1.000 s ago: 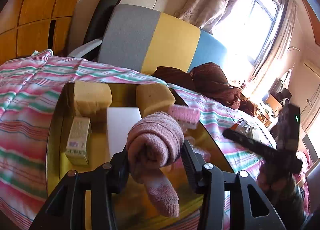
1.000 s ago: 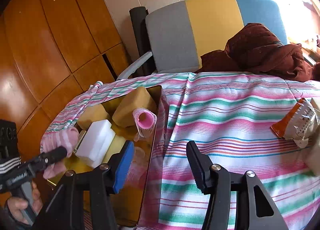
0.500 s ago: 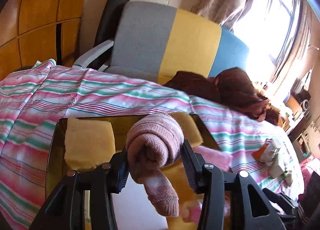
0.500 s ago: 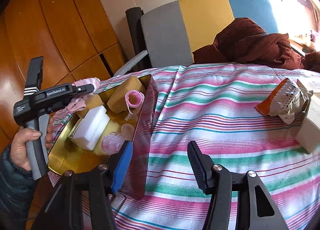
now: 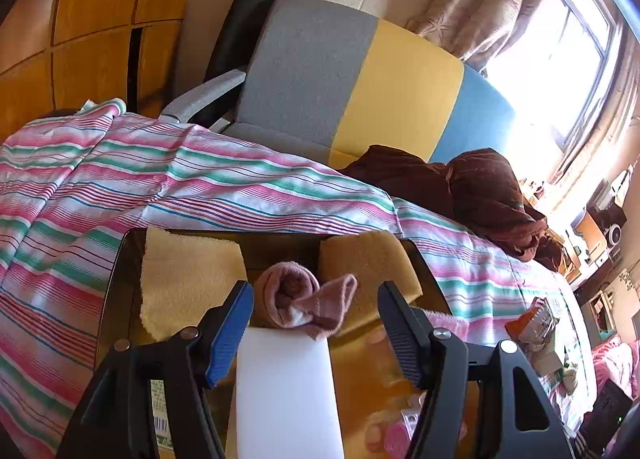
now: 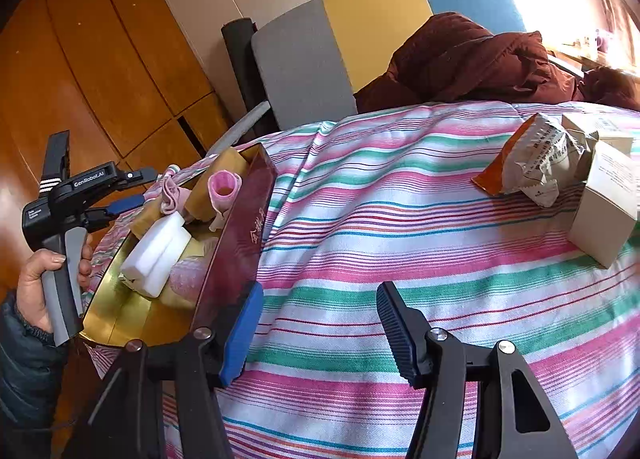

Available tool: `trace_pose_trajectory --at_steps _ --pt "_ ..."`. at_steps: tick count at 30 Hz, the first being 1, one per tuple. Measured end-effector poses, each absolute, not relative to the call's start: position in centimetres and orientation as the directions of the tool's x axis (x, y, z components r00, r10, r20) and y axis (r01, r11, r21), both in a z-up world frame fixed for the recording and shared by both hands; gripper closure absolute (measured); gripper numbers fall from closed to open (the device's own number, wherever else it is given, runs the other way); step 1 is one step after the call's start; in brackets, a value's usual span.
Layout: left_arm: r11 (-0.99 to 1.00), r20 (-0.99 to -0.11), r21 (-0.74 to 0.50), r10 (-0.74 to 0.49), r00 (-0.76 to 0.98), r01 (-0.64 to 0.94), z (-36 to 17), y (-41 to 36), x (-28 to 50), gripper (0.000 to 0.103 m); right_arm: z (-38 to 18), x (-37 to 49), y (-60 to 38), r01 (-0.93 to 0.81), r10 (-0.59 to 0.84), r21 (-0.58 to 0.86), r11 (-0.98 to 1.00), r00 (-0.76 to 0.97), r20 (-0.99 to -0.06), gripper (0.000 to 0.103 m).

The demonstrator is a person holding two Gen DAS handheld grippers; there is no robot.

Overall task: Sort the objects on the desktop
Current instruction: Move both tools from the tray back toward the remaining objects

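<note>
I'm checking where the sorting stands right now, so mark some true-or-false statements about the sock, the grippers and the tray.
1. The left gripper is shut on the pink sock. False: it is open, and the sock lies in the tray.
2. The right gripper is open and holds nothing. True.
3. A white foam block lies in the tray. True.
4. The orange snack packet is in the tray. False: it lies on the striped cloth beside a carton.
</note>
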State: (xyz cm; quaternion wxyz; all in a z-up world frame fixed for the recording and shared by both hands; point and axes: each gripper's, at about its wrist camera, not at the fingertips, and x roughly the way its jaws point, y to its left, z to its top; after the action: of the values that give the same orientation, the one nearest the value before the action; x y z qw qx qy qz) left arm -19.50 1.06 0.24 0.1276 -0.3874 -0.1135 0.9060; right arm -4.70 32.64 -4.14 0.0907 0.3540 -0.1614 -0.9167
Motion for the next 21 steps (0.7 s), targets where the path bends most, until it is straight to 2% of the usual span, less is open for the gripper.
trace_pose_trajectory --at_steps 7,13,21 --pt "-0.934 -0.656 -0.227 0.357 -0.665 -0.277 1.3 5.2 -15.7 0.037 -4.2 -2.8 34.9 -0.022 -0.191 0.317 -0.948 -0.759 -0.623 0.039" --pt "-0.878 -0.642 -0.206 0.454 -0.617 -0.432 2.4 10.7 -12.2 0.037 -4.3 -0.5 38.4 -0.120 -0.109 0.314 -0.942 -0.775 -0.623 0.036" --pt "-0.779 -0.670 -0.182 0.544 -0.504 -0.600 1.6 19.4 -9.0 0.037 -4.9 3.3 44.1 -0.281 0.024 0.317 -0.906 -0.782 -0.623 0.034"
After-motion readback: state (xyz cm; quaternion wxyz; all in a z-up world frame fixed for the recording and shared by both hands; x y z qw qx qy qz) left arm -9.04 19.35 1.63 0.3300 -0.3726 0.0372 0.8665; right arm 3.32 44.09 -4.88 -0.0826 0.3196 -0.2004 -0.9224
